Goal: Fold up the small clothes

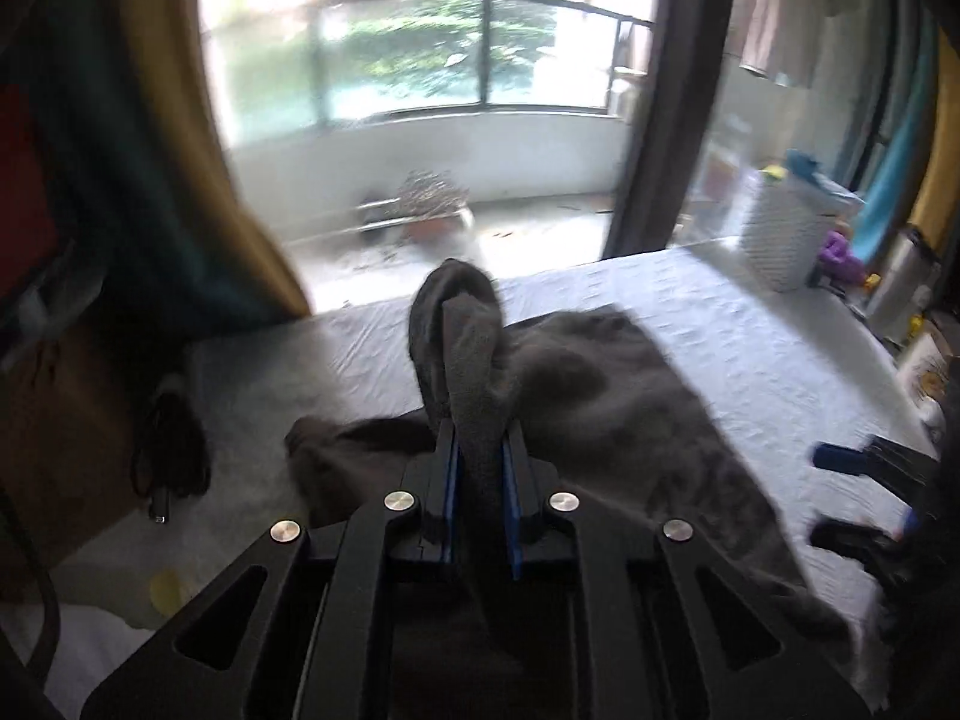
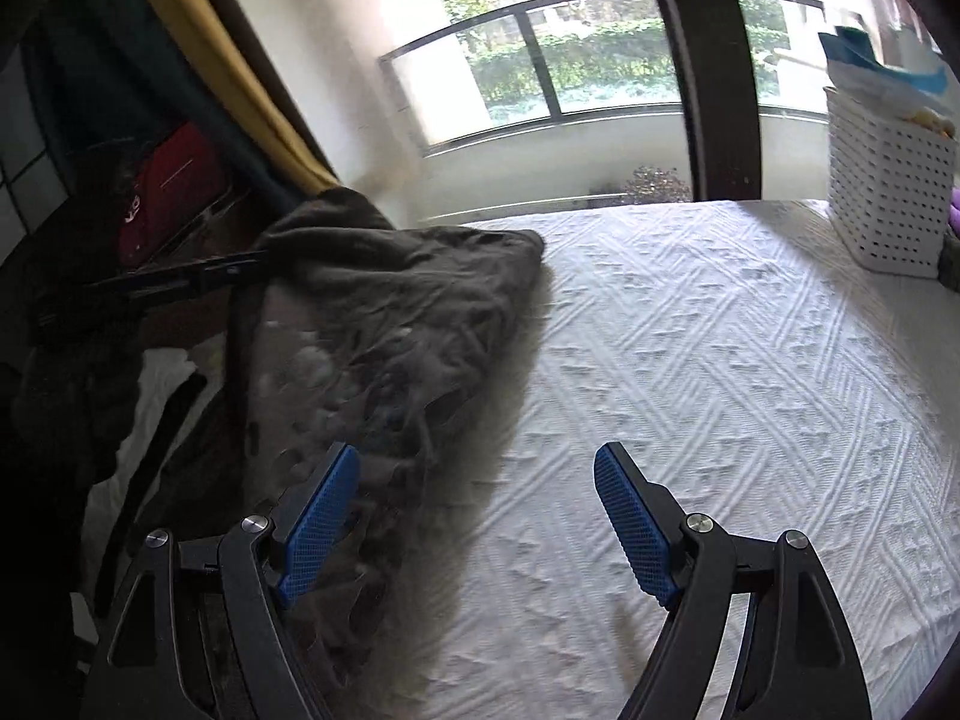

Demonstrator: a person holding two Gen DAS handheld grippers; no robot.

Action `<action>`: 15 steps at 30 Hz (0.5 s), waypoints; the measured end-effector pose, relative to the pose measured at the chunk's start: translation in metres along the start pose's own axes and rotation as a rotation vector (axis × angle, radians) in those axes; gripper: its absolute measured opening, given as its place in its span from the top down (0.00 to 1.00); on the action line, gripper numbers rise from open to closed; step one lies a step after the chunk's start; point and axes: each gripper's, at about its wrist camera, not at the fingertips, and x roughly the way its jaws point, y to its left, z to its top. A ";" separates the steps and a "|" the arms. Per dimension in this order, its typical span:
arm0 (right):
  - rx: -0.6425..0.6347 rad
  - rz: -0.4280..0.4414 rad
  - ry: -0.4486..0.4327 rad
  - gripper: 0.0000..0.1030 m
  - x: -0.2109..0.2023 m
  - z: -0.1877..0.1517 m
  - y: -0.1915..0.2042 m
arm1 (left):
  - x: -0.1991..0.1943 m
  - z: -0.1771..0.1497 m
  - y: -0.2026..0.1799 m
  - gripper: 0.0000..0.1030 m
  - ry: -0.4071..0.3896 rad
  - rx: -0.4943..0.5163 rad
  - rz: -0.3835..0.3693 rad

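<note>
Two tongs: left tongs [image 1: 480, 468] pinching grey garment [image 1: 600, 396]; right tongs [image 2: 477, 528] spread, garment beside.

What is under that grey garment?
The grey garment lies on a white textured cloth, which shows all around it. Whatever sits directly beneath the fabric is covered. The left claw pinches one edge up.

The dark grey knitted garment [image 1: 600, 396] lies spread across the left part of the white textured-cloth surface [image 2: 720, 360], one edge lifted between the left gripper's [image 1: 480, 450] jaws. The right gripper [image 2: 474, 516] hangs over the garment's right edge and the bare cloth beside it. The white perforated plastic basket [image 2: 888, 192] stands at the far right corner, before the window.
</note>
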 end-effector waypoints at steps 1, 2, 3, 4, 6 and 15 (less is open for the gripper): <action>-0.007 0.001 0.003 0.20 0.000 0.000 0.006 | 0.007 -0.004 0.008 0.87 0.026 -0.036 -0.008; -0.012 0.003 0.004 0.20 -0.001 -0.002 0.008 | 0.010 -0.008 0.014 0.87 0.044 -0.065 -0.014; -0.018 0.004 0.007 0.20 -0.001 -0.002 0.012 | 0.009 -0.013 0.017 0.85 0.048 -0.082 -0.016; -0.024 0.003 0.009 0.20 -0.002 -0.002 0.014 | 0.006 -0.017 0.018 0.81 0.043 -0.087 -0.017; -0.030 -0.002 0.013 0.20 0.000 -0.005 0.020 | -0.007 -0.027 0.017 0.55 0.032 -0.094 -0.038; -0.048 -0.029 0.028 0.20 -0.004 -0.016 0.034 | -0.066 -0.082 -0.020 0.28 0.040 -0.052 -0.187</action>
